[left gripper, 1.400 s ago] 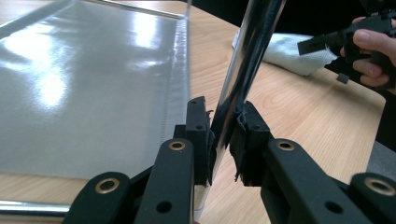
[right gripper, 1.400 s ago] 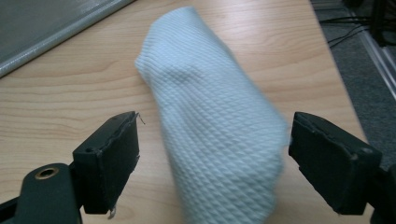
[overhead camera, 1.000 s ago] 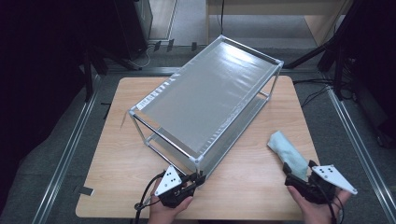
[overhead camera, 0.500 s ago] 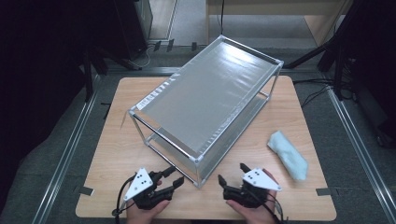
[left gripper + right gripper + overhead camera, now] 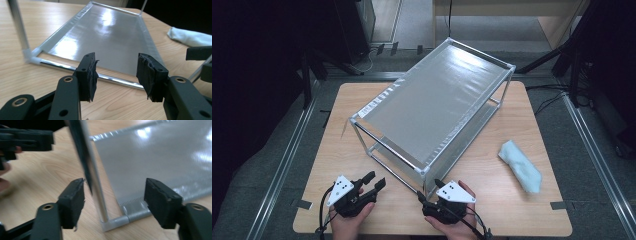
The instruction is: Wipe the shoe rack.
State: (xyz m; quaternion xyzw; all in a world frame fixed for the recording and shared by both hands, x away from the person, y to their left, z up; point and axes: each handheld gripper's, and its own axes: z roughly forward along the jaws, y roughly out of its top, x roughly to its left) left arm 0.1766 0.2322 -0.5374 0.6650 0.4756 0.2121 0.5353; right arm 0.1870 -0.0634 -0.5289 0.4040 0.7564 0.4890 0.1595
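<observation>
Left gripper point(image 5: 374, 182) hovering low over the table point(image 5: 337, 150) at its near edge, jaws spread wide and gripping nothing, aimed at the bottom rail point(image 5: 82, 71) of the rack point(image 5: 432, 107). Right gripper point(image 5: 428, 191) sitting just beside it, jaws likewise spread and empty, bracketing the rack's near corner post point(image 5: 96, 192) without yet touching it, in the right gripper view. Corner joint point(image 5: 116, 222) resting on the wood just ahead of those jaws, probably lined up so that a closing pinch catches the post.

Rack standing in the middle of the table, set at an angle, two silver shelves in a thin metal frame, near corner pointing toward the person. Lower shelf point(image 5: 107, 42) lying almost flush with the wood, gleaming under the light, so offering little to grab except rail and posts. Hence, likely, both grippers coming in low and at the frame rather than at the shelves.

Cloth point(image 5: 520, 165) lying crumpled to the right, well apart from the rack and from either gripper, untouched at this moment. Possibly waiting there for wiping the shelves.
</observation>
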